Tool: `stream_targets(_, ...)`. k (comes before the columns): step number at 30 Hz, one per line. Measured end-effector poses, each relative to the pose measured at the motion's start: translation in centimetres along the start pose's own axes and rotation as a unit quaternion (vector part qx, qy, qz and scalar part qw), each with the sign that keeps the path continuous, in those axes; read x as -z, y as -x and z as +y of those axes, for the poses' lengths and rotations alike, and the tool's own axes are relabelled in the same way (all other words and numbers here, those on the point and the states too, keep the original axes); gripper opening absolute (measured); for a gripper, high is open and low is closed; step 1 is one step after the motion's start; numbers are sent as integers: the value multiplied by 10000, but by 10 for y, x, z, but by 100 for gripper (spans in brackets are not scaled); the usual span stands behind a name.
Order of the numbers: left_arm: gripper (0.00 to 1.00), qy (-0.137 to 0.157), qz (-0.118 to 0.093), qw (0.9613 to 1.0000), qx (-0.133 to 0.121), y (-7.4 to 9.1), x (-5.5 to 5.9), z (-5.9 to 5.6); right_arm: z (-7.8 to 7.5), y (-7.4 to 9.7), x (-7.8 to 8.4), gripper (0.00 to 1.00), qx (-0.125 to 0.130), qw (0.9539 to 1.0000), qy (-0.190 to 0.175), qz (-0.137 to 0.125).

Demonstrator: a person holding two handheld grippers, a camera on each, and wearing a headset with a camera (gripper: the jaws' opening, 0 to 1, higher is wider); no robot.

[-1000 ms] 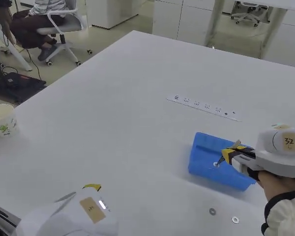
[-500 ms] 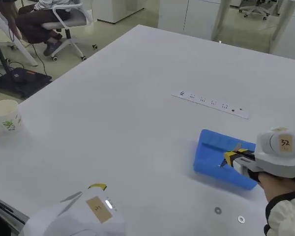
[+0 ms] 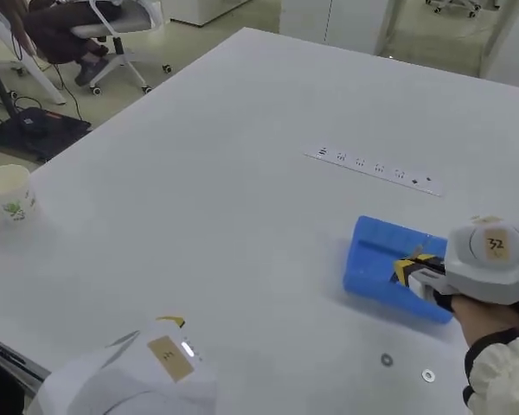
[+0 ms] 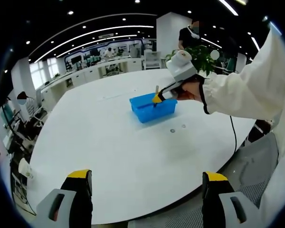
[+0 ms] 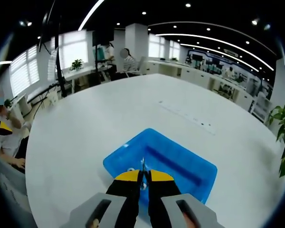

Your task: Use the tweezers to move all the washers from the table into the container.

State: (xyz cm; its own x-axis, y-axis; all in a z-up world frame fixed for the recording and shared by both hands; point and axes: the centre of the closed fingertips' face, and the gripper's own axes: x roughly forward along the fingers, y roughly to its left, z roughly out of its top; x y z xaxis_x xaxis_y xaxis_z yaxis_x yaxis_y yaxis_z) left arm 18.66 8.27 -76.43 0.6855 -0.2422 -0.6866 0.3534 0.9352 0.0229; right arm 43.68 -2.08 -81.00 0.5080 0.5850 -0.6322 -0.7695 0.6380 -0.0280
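1. The right gripper (image 5: pixel 143 175) had its fingers (image 5: pixel 128 176) drawn narrow, clamped on the tweezers (image 5: pixel 143 165), whose thin metal shaft rose from between the yellow tips.
2. In the right gripper view the tweezers' tips hung over the open blue container (image 5: pixel 180 164), near its front edge. I could not tell whether they held a washer.
3. The container sat on the white desk (image 3: pixel 208 199), toward the person's right. In the head view the right gripper reached over it from the right side.
4. Two washers (image 3: pixel 387 360) lay flat on the desk just in front of the container, on the person's side, near each other but apart.
5. In the left gripper view the same pair showed on the bare desk between the container and the desk's near edge.
6. The left gripper (image 4: pixel 146 175) had its fingers spread wide with nothing between them, and it hovered at the near edge of the desk, well apart from the container.
7. A power strip (image 3: pixel 374 169) lay on the desk beyond the container.
8. A paper cup (image 3: pixel 7 192) stood near the desk's far left edge.
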Motion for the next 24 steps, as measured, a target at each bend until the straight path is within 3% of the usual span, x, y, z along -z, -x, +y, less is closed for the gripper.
stream_targets(16,98,36,-33,10000,27,-1,-2,-2,-2,-1,5,2,6,10000,-40,52)
stream_targets(24,98,41,-93,9999,-31,2,-4,0,-2,12,-6,3,26,9999,-132,-97)
